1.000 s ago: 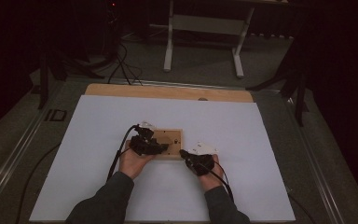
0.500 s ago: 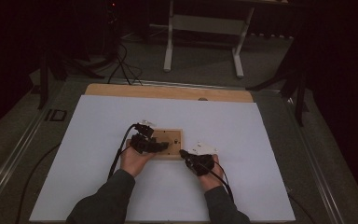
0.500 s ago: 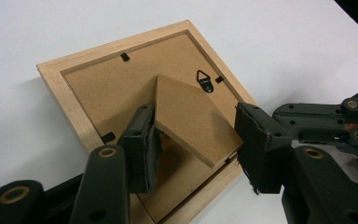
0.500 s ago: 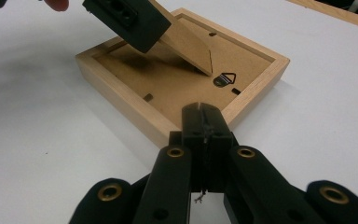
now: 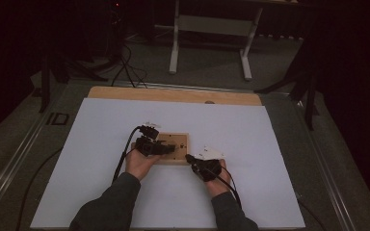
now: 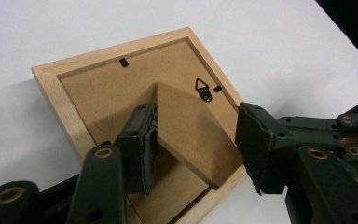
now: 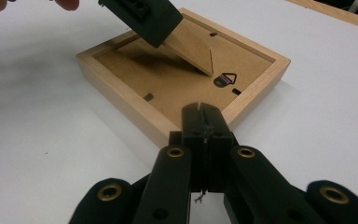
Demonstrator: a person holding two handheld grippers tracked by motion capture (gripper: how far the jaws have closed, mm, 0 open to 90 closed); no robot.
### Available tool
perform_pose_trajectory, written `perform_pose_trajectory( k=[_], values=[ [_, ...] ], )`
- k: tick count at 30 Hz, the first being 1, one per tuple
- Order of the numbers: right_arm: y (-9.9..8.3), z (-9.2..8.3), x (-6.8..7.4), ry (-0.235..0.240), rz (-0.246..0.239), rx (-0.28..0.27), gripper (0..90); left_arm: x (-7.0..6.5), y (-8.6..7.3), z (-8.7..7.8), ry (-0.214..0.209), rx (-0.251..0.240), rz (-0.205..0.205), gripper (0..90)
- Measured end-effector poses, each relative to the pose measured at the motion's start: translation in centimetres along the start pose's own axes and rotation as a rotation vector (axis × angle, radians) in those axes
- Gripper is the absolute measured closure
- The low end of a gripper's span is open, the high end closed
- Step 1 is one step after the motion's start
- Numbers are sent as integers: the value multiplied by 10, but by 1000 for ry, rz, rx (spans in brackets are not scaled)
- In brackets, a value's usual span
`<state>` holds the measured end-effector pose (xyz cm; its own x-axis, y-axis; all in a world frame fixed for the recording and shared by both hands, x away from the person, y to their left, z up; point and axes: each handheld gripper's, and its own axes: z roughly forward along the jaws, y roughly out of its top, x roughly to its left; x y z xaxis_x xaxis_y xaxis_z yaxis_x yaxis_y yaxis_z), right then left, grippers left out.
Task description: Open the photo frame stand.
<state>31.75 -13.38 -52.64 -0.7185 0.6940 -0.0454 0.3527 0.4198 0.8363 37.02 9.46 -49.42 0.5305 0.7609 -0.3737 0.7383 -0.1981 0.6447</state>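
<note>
A light wooden picture frame (image 5: 182, 142) (image 6: 51, 84) (image 7: 121, 100) lies face down on the white sheet. Its brown stand flap (image 6: 191, 126) (image 7: 193, 44) is tilted up off the backing. My left gripper (image 5: 171, 147) (image 6: 196, 140) reaches over the frame with the flap between its jaws. Both pads lie against the flap's side edges, and the jaws have just been opening a little. One of its jaws also hangs over the flap in the right gripper view. My right gripper (image 5: 190, 157) (image 7: 204, 114) is shut on nothing, its tip at the frame's near corner.
A white sheet (image 5: 270, 144) covers the table, and a strip of wooden tabletop (image 5: 173, 95) shows at the back. A small metal hanger (image 6: 204, 88) (image 7: 223, 79) sits on the frame's backing. Cables (image 5: 125, 154) trail from the grippers. A white-legged stand (image 5: 212, 43) is on the floor beyond.
</note>
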Motion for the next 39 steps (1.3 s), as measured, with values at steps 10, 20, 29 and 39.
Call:
perform_pose_trajectory(
  k=[10,20,29,39],
  values=[
    [0,0,0,-1,-2,0,883,-3,1,2,45,37,17,528],
    [2,-3,-2,13,4,12,808,-12,-2,-1,92,29,92,536],
    [10,-14,-7,23,27,-17,671,-27,-11,-7,154,-28,199,536],
    [12,-18,-10,28,68,-19,598,-36,-34,-15,210,-124,297,536]
  ],
)
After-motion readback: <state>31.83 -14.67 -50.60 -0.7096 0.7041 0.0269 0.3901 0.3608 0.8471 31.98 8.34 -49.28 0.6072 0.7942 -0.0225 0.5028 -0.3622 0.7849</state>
